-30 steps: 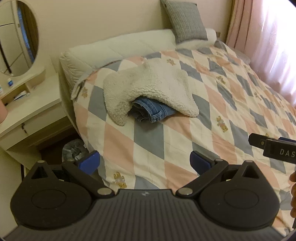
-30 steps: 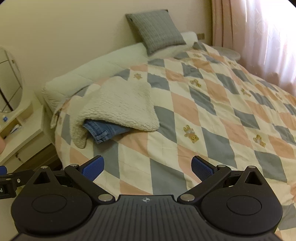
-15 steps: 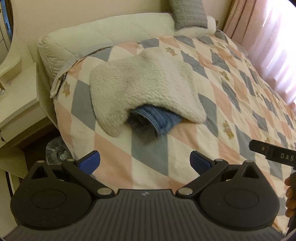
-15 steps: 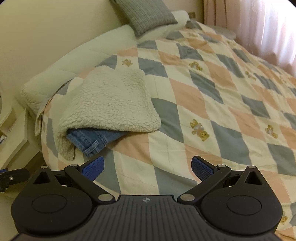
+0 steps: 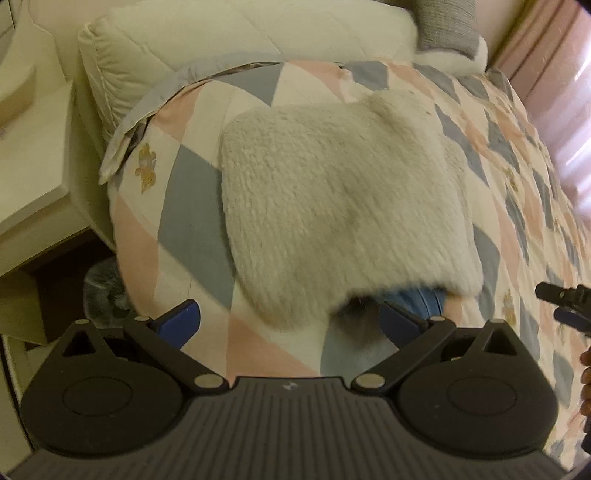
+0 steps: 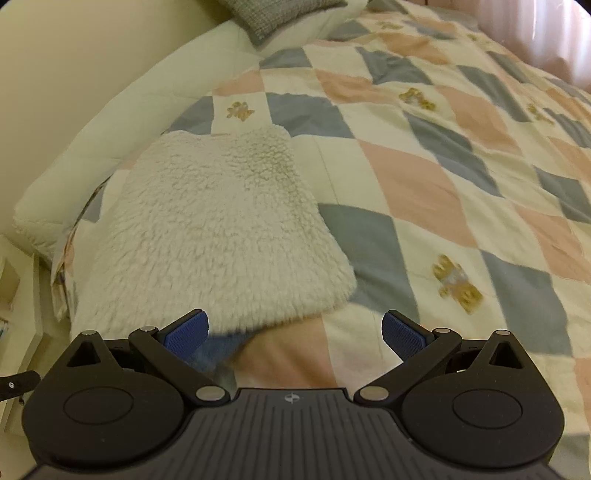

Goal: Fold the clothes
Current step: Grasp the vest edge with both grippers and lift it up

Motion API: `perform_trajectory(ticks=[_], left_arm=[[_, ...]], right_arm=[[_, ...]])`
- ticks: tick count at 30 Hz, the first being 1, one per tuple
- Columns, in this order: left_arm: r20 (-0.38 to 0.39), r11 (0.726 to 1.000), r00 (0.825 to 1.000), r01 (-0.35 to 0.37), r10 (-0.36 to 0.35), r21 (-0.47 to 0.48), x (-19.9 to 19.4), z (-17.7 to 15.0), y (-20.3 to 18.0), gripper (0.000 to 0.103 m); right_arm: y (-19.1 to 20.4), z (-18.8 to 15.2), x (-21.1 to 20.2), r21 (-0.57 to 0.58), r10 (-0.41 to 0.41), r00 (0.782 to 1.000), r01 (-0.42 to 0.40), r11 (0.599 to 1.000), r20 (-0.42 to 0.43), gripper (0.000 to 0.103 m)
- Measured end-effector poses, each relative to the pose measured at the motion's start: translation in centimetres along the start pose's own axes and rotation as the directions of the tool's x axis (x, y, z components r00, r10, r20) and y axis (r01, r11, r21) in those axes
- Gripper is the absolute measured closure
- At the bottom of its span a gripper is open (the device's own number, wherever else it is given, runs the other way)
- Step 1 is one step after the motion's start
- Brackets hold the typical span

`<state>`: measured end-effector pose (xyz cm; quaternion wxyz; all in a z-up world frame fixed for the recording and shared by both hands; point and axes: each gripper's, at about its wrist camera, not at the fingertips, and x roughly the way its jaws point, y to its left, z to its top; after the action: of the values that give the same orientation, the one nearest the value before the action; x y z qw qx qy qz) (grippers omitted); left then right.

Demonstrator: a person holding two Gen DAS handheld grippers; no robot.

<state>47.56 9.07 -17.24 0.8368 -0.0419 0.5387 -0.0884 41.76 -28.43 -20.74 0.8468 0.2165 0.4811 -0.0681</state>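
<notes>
A cream fleece garment (image 5: 340,206) lies on the checked quilt (image 5: 192,218), draped over folded blue jeans (image 5: 421,297) that peek out at its near edge. My left gripper (image 5: 290,325) hovers open just short of that near edge, with nothing between its blue pads (image 5: 183,319). In the right wrist view the same fleece (image 6: 214,236) fills the left half, with a strip of jeans (image 6: 221,345) under it. My right gripper (image 6: 295,332) is open and empty above the fleece's near right corner. Its tip (image 5: 565,301) shows at the right edge of the left wrist view.
The bed's padded headboard (image 5: 229,40) and a grey cushion (image 6: 280,14) lie beyond the clothes. A cream bedside table (image 5: 33,162) stands left of the bed, with a clear-bagged bin (image 5: 105,288) on the floor beside it. Pink curtains (image 5: 554,74) hang at the right.
Both grippers have moved forward and down toward the fleece and jeans, which now fill the views. Both stay open. The clothes have not moved.
</notes>
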Motion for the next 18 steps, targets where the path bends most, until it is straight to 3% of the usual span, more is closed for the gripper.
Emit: perform_trajectory(ticks=[6,15,18], left_arm=[[0.013,0.991,0.992,0.125,-0.125,-0.052,5.6,5.6,3.2,0.001],[0.050,0.988,0.991,0.125,-0.122,-0.085,13.0,11.4,5.6,0.001],[0.063,0.986,0.991,0.126,-0.120,-0.107,14.9,12.9,6.3,0.001]], right_arm=[[0.7,4.9,5.9,-0.060,0.031,0.999,-0.030,0.998,0.015,0.000],[1.2,11.6,13.9,-0.146,0.078,0.996,-0.071,0.987,0.041,0.022],[0.7,13.4,16.4,-0.142,0.073,0.996,-0.064,0.988,0.057,0.022]])
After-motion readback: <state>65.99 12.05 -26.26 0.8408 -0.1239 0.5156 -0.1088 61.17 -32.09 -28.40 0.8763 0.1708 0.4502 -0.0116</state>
